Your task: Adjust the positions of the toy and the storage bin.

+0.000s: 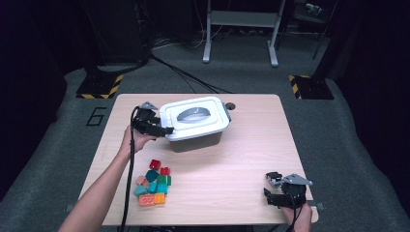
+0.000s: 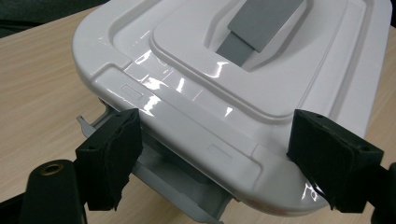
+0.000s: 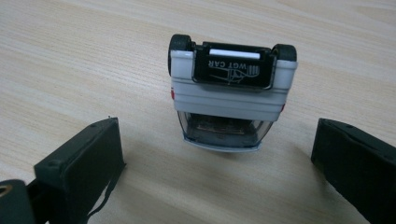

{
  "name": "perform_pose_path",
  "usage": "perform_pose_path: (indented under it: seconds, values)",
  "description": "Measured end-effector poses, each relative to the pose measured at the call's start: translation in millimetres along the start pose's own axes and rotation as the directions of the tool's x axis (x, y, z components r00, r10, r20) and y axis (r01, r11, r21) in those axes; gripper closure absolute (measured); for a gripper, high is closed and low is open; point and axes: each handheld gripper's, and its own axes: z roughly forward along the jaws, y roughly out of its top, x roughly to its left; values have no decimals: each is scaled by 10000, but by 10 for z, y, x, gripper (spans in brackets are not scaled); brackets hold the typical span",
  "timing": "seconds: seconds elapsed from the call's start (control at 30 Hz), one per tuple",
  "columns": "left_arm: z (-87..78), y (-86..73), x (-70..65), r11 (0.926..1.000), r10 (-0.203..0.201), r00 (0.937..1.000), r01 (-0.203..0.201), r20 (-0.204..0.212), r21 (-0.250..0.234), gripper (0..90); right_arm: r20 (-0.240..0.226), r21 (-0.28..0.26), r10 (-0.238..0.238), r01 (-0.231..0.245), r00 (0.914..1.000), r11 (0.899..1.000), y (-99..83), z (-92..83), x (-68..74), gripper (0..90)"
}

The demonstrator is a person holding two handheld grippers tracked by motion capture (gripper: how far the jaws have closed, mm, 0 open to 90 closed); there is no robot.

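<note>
At the near-left edge of the white lidded box (image 1: 195,124), mid-bench, the left claw (image 2: 212,154) stands apart, its jaws straddling the lid's rim above the grey latch (image 2: 182,184), apparently lined up to undo it. The right claw (image 3: 215,177) rests apart before an overturned toy car (image 3: 232,95), likely waiting. Coloured blocks (image 1: 153,183) sit nearby.

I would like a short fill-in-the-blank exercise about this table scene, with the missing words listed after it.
1. The lid of the white box has a ____ handle.
2. The left claw stands open at the box's ____ edge.
3. The toy car in front of the right claw lies ____ on the table.
4. The pile of coloured blocks lies nearer the ____ claw.

Missing words: grey; lid; upside down; left
</note>
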Motion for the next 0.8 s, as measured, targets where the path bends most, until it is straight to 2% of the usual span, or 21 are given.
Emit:
perform_pose_path:
  seconds: [0.23,0.3,0.47,0.57,0.8]
  values:
    - [11,6,-9,10000,-14,10000,14,-59,-72,173,15,-24,50,-50,10000,10000,1,0,1,15]
    - [-8,7,-13,10000,-17,9999,16,-127,-49,139,17,-18,39,-39,10000,10000,1,0,1,15]
    - [-157,-40,31,9975,-463,9986,449,-246,-554,102,9,-18,33,-33,10000,10000,0,-1,1,17]
    - [-276,-108,82,9949,-627,9973,594,-382,-813,92,10,-18,33,-33,10000,10000,0,-1,1,17]
    - [-539,-436,251,9904,-957,9924,871,-778,-1077,87,8,-20,46,-46,10000,10000,0,-1,0,19]
